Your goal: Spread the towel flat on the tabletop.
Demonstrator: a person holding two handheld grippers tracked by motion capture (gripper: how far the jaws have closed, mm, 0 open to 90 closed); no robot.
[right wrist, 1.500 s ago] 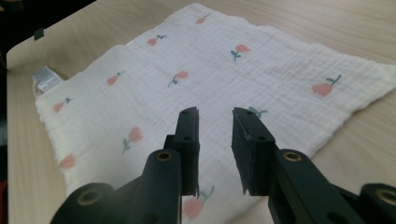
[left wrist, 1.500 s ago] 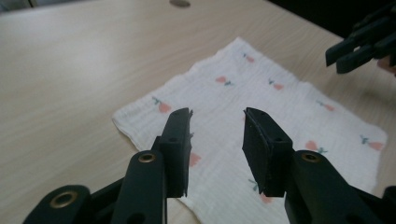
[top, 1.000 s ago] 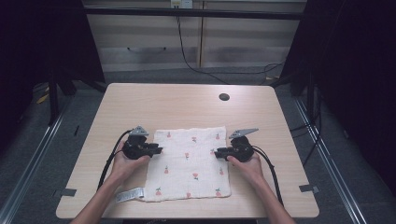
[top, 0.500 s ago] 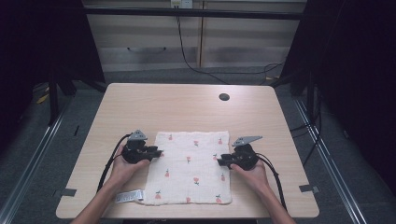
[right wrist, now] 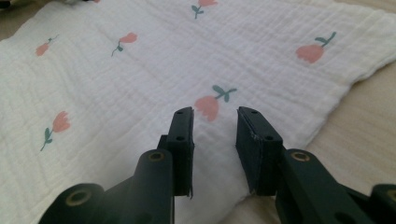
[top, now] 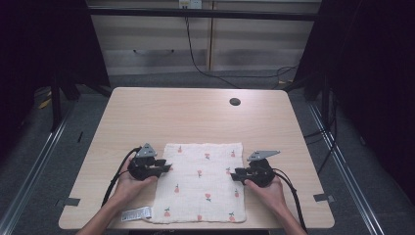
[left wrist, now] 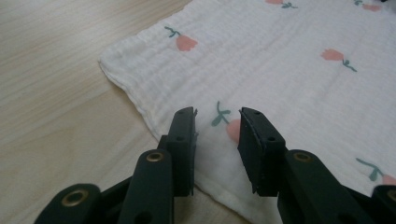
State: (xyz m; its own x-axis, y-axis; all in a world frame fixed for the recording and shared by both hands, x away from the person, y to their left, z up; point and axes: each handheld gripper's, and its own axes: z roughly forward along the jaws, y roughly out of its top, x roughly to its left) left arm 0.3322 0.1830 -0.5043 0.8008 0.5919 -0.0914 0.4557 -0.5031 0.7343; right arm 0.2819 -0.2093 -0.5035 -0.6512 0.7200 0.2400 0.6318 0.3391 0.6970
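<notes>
White cloth (top: 203,183) lies flat on table (top: 195,117). Left gripper (top: 165,168) & right gripper (top: 235,175) at its side edges, jaws part open, have just been opening, holding nothing.

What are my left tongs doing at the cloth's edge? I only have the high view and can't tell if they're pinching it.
Observer: The left tongs stand open. The cloth lies flat beneath them, unpinched.
Operator: And the right ones?
Observer: The right tongs are open too. Their jaws have just been opening, and nothing is pinched between them.
Operator: Is the edge by my left hand folded over?
Observer: No. In the left gripper view the hemmed edge lies flat in a single layer on the table.
</notes>
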